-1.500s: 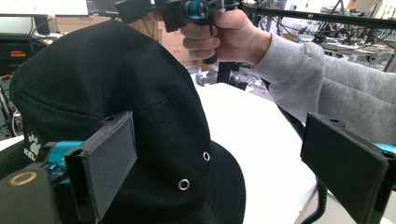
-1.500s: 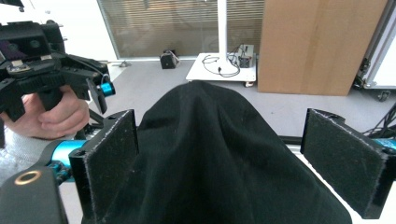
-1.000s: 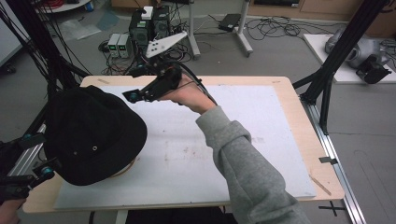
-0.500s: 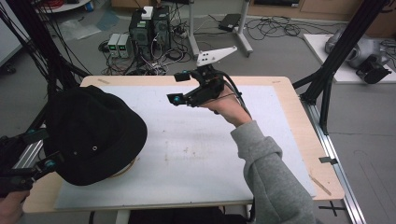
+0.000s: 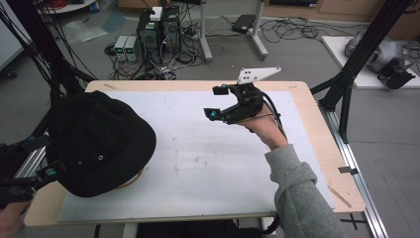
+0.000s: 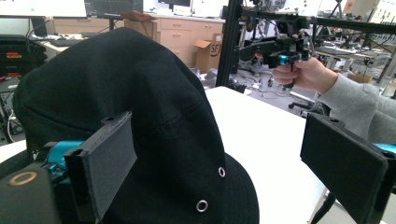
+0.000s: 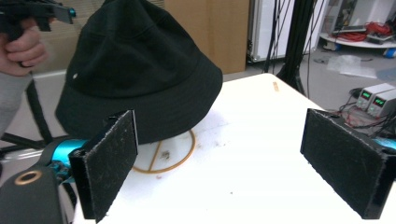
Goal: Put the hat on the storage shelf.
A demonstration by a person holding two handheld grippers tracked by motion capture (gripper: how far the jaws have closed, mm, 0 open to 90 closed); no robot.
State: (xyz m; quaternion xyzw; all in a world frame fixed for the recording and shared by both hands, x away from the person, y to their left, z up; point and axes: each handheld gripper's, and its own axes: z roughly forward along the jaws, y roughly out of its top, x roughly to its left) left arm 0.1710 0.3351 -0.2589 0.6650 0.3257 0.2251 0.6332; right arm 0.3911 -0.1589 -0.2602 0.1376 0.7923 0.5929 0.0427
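Black bucket hat sits on a gold wire ring stand at the near left corner of the table, its brim overhanging the stand's ring. At the bottom left of the high view, the left gripper waits beside the hat's brim; its own view looks past wide-apart fingers at the hat's crown, and nothing sits between them. The right gripper has changed place most: a second ago it hovered just above the hat's far edge, and now it hangs over the far middle of the table, well apart from the hat, having swept rightward. Its fingers are spread wide and empty, the hat visible beyond them in the right gripper view. The hat itself has not shifted on its stand. This pull-back suggests the right hand has finished touching or adjusting the hat, or is resetting for a fresh approach; the hat remains ungrasped by either gripper.
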